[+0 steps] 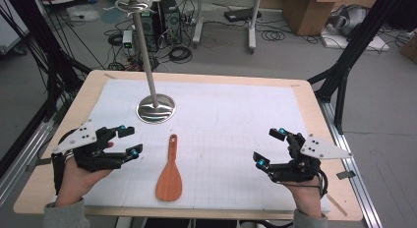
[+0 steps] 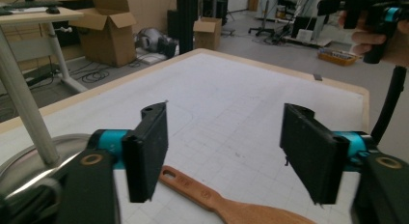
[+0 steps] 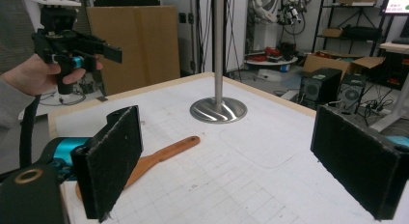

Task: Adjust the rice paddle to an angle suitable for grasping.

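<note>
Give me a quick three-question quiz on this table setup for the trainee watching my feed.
1. True or false: the wooden spatula is held in the left hand-held gripper.
2. Multiple choice: the metal stand sits A) near the table's far left, B) at the near right corner, C) on the floor.
3. Fill in: the spatula's handle, with its hole, points toward the ____.

Key
1. False: it lies flat on the white gridded mat, between the left gripper and the right hand-held gripper, both open and empty.
2. A.
3. Stand.
</note>
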